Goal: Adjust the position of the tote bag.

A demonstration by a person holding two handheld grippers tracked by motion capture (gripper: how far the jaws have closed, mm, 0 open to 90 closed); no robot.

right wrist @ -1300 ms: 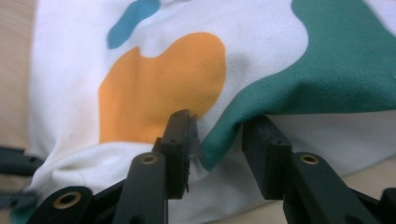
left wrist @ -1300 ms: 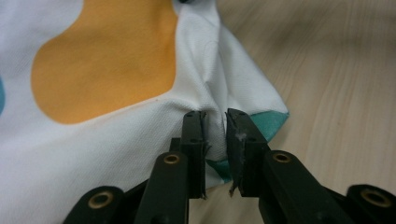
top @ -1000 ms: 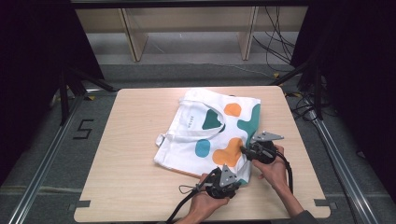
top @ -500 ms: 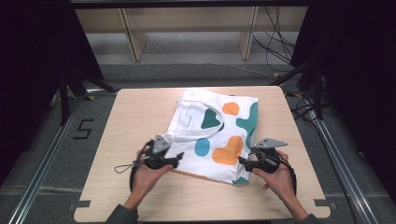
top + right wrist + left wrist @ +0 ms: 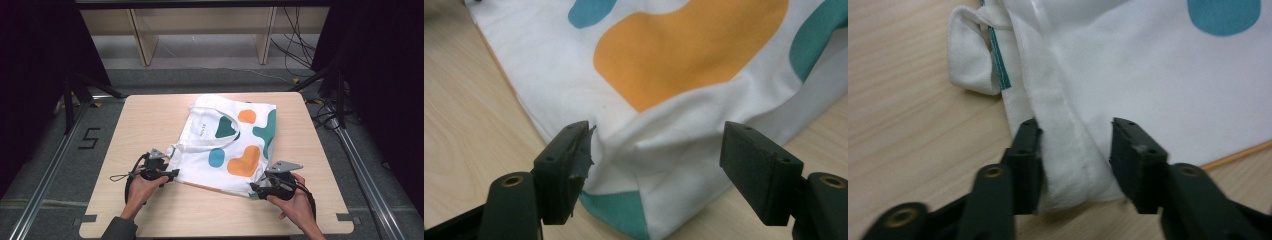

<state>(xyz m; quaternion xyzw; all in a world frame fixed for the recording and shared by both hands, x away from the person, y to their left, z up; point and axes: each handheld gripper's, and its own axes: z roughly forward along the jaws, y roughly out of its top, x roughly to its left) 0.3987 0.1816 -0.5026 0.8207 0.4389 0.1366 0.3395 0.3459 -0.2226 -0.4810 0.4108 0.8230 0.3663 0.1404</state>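
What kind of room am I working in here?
Most likely a lab recording bay, not a home: a bare wooden table on a metal-railed frame, black curtains either side, loose cables on the floor, and a marker "5".

1. A folded white shirt [image 5: 227, 145] with orange, teal and blue blotches is lying on a light wooden table [image 5: 150, 115], slightly toward the near side.
2. The left gripper [image 5: 172, 173] is sitting at the shirt's near left corner, a hand [image 5: 140, 187] wrapping its body; its jaws have just been closing, and the corner seems to be lying between them, though the view is too small to be sure.
3. The right gripper [image 5: 254, 188] is sitting at the near right corner, its jaws having just been opening, a hand [image 5: 295, 202] gripping it.
4. Black cables [image 5: 295, 50] are trailing across the floor behind the table.
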